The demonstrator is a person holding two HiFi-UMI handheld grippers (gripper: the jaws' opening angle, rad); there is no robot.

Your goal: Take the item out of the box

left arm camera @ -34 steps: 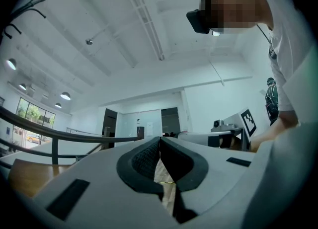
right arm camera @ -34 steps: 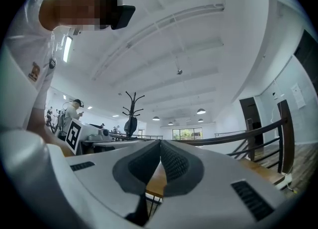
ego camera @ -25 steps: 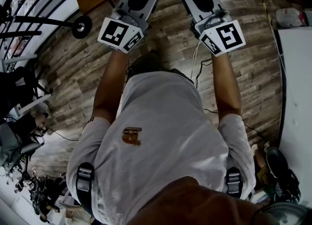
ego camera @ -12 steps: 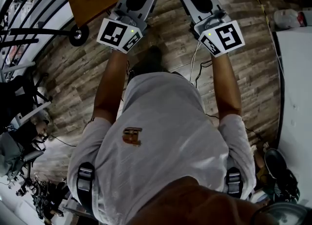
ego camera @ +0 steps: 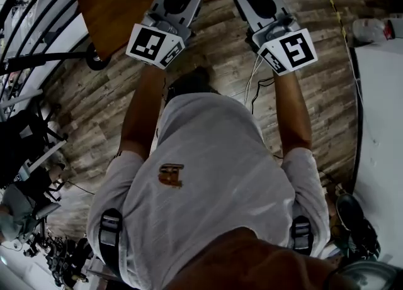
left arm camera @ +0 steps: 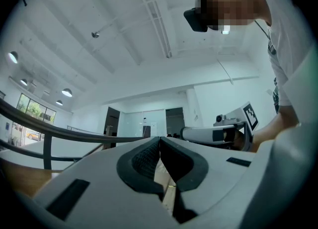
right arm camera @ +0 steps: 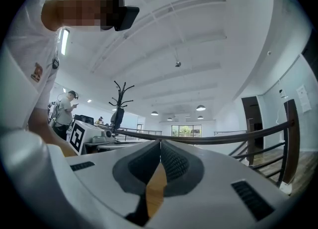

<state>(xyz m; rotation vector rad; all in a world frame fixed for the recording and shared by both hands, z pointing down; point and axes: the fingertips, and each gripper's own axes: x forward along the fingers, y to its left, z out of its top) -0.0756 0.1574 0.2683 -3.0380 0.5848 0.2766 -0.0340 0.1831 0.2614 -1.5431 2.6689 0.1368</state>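
Left claw [left arm camera: 159, 143]: pressed together, ribbed pads meeting along their length, nothing between them.
Right claw [right arm camera: 160, 146]: pressed together likewise, nothing pinched. Only a strip of brown wood shows through the gap below the pads.
Carriage: I hold both claws out in front of me, side by side and apart, tips angled toward each other.
Marker cubes: one at the rear of each claw, left [ego camera: 154, 44] and right [ego camera: 289, 50].
Table [ego camera: 113, 5]: brown wooden top directly ahead of the tips. In the head view my left claw's tip overlaps its near edge, and my right claw's tip lies close to that edge.
Floor [ego camera: 214, 62]: wood planks beneath both claws. A thin cable [ego camera: 253, 84] trails on it behind my right claw.
Box and item: no view shows them, so I cannot place them.
Beyond the right claw: a dark railing [right arm camera: 223, 136] crosses ahead. A coat stand [right arm camera: 119, 106] and a standing person [right arm camera: 64, 111] lie off to its left.
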